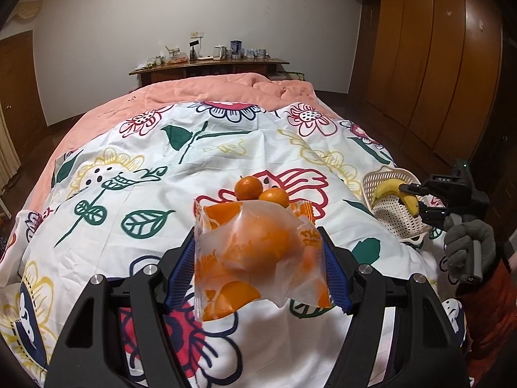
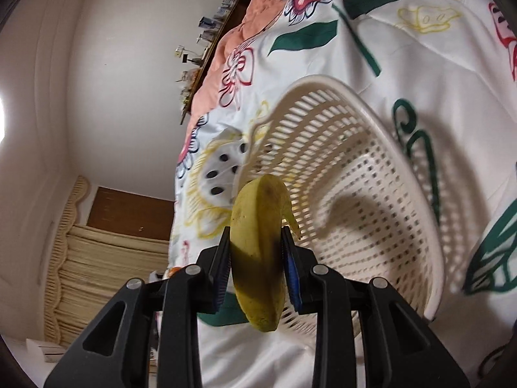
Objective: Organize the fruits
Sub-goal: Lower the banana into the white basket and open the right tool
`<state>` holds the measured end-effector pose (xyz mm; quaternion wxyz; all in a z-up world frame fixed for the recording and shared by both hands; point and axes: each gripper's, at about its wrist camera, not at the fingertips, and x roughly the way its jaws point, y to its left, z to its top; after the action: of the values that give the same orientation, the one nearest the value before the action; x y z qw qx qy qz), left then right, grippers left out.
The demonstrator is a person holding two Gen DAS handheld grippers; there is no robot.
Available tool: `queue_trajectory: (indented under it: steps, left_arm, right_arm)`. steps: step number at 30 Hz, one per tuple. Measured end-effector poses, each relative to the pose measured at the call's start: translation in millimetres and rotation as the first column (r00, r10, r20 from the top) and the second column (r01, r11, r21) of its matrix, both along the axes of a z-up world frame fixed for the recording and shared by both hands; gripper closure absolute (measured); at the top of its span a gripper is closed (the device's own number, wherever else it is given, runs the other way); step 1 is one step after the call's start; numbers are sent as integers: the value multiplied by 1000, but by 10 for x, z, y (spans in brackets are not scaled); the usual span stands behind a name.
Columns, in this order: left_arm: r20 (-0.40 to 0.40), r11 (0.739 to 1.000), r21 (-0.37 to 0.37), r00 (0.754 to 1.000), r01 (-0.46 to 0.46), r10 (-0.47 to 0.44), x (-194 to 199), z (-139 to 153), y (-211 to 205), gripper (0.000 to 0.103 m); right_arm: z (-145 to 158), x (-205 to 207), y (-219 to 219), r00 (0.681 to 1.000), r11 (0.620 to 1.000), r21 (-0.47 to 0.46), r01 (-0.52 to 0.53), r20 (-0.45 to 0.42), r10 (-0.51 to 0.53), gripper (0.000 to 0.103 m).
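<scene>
My left gripper (image 1: 258,249) is shut on a translucent plastic packet with an orange inside (image 1: 258,252) and holds it above the flowered bedsheet (image 1: 161,148). Two loose mandarins (image 1: 248,188) (image 1: 274,198) lie on the sheet just beyond it. My right gripper (image 2: 257,252) is shut on a yellow banana (image 2: 258,252) and holds it over the near rim of a cream perforated basket (image 2: 371,194), whose inside shows only the banana's shadow. In the left wrist view the right gripper (image 1: 412,199), the banana (image 1: 392,190) and the basket (image 1: 391,220) sit at the right edge of the bed.
A pink quilt (image 1: 200,90) covers the far half of the bed. A wooden sideboard (image 1: 210,66) with small items stands at the far wall. Wooden wardrobe doors (image 1: 429,64) run along the right. A wicker piece (image 2: 106,258) stands off the bed's other side.
</scene>
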<state>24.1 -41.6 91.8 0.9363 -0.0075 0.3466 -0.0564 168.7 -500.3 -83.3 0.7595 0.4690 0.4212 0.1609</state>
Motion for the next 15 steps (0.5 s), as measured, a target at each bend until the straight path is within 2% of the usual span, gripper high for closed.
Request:
queue_trajectory:
  steps: [4,8,11,15]
  left_arm:
    - [-12,1000,2,1000,17,-17,69,-1,-109,32]
    - [-13,999,16,999,37,-37,114,22,-236,32]
    - [-11,998,29,999,52,-52,145,34,-326,32]
    - [-17,997,36,998,64,-64,188,41,-419,32]
  right_arm:
    - [33,6,-34,1000,996,-86,7,8,-7,70]
    - [127,-4,-31,999,976,-213,31,37,-23,59]
    - [131,-25,-54,999,968,-247,35,49,-24,59]
    - [189,-42,-10,998,935,-351,38,66,-16,59]
